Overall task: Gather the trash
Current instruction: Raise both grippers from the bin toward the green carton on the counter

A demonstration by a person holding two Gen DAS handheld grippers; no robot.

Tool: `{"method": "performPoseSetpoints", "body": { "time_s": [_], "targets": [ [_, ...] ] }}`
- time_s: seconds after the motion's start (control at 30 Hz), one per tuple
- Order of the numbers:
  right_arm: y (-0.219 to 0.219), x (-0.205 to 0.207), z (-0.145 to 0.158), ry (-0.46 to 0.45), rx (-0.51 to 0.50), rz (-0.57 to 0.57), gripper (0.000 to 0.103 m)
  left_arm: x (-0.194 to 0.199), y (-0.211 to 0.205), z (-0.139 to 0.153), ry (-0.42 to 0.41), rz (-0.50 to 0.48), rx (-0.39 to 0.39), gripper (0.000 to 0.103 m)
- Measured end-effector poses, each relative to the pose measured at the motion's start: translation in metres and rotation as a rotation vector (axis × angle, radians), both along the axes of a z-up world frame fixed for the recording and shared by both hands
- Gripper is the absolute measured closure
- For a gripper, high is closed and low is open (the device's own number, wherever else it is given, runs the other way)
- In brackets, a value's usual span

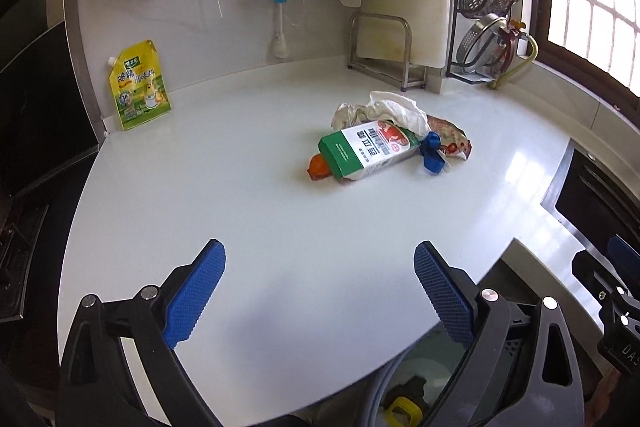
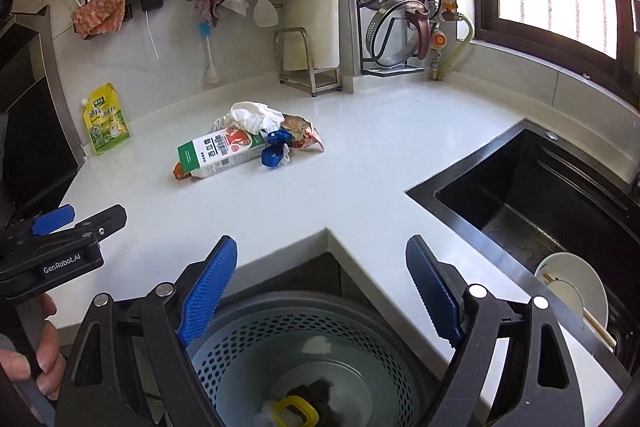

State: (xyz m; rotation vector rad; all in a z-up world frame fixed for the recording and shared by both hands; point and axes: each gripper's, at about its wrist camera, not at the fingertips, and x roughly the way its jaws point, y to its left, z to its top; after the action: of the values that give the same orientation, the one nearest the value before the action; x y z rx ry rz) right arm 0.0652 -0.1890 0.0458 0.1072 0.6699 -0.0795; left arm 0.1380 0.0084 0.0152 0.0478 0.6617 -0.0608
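Note:
A pile of trash lies mid-counter: a green and white carton [image 1: 368,151] [image 2: 220,153], a crumpled white tissue [image 1: 394,109] [image 2: 254,117], a crumpled printed wrapper [image 1: 450,139] [image 2: 302,133], a blue scrap [image 1: 432,151] [image 2: 274,149] and an orange piece [image 1: 318,167]. My left gripper [image 1: 320,297] is open and empty, well short of the pile; it also shows in the right wrist view [image 2: 80,217]. My right gripper [image 2: 320,291] is open and empty over a perforated grey bin [image 2: 304,359] below the counter edge, which holds some trash.
A yellow seasoning pouch [image 1: 138,87] [image 2: 105,117] leans on the back wall at left. A black sink [image 2: 540,211] with a white bowl [image 2: 572,287] lies to the right. A cutting-board rack [image 1: 384,47] and lid rack [image 2: 400,7] stand at the back.

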Motion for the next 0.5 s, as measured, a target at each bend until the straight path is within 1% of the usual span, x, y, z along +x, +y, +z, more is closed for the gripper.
{"method": "performPoseSetpoints", "body": {
  "time_s": [0.1, 0.23, 0.5],
  "targets": [
    [-0.005, 0.021, 0.000, -0.001, -0.003, 0.005, 0.020, 0.022, -0.003, -0.001, 0.001, -0.005, 0.012, 0.009],
    [-0.011, 0.052, -0.005, 0.022, 0.017, 0.011, 0.020, 0.049, -0.004, -0.004, 0.007, -0.007, 0.017, 0.008],
    [-0.008, 0.100, -0.014, 0.044, 0.038, 0.048, 0.020, 0.089, -0.003, -0.009, 0.023, -0.003, 0.030, 0.008]
  ]
}}
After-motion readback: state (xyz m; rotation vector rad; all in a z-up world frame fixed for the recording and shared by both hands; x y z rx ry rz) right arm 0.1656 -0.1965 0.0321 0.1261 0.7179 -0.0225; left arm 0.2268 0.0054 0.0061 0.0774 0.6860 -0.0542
